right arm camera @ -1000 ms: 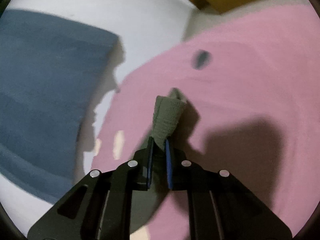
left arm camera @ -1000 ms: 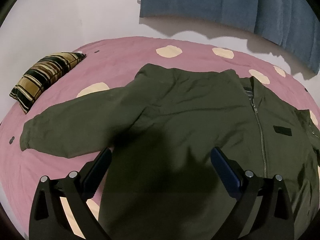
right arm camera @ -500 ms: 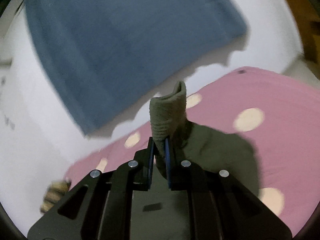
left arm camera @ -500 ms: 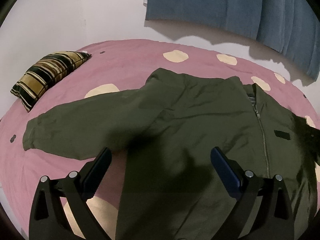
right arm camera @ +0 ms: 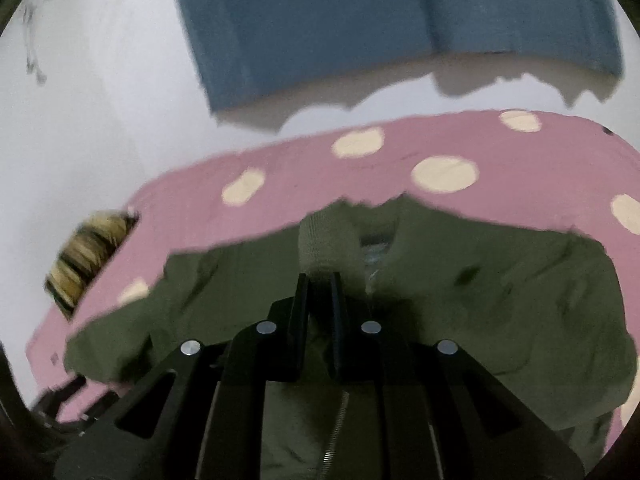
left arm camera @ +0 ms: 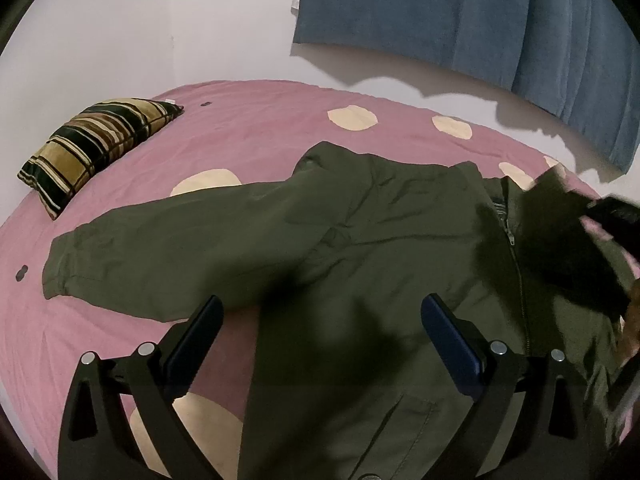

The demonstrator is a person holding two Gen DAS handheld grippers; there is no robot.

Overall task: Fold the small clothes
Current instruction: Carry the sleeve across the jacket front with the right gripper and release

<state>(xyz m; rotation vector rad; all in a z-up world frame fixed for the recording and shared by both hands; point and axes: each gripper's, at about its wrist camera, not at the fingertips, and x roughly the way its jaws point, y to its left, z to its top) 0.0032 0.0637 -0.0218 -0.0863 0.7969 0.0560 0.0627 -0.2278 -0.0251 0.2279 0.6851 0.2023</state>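
An olive-green jacket (left arm camera: 360, 264) lies front-up across a pink bedspread (left arm camera: 256, 132) dotted with cream circles, its body spread flat with a few soft creases. A metal zipper (left arm camera: 518, 276) runs down the middle of the chest, and 1 sleeve (left arm camera: 168, 252) stretches out straight toward the side where a striped pillow (left arm camera: 92, 148) sits near the wall. A slanted pocket seam shows low on the front panel. The left gripper (left arm camera: 320, 336) hangs over the jacket's lower body with its 2 blue-padded fingers spread wide, nothing between them. The right gripper (right arm camera: 319, 292) has its fingers drawn narrow and pinched on the ribbed cuff (right arm camera: 324, 244) of the other sleeve, which stands up out of the fingertips over the jacket's collar area; that view is blurred. From the left wrist view this lifted sleeve shows only as a dark smear at the right edge. A blue cloth (left arm camera: 460, 16) hangs on the white wall behind the bed.
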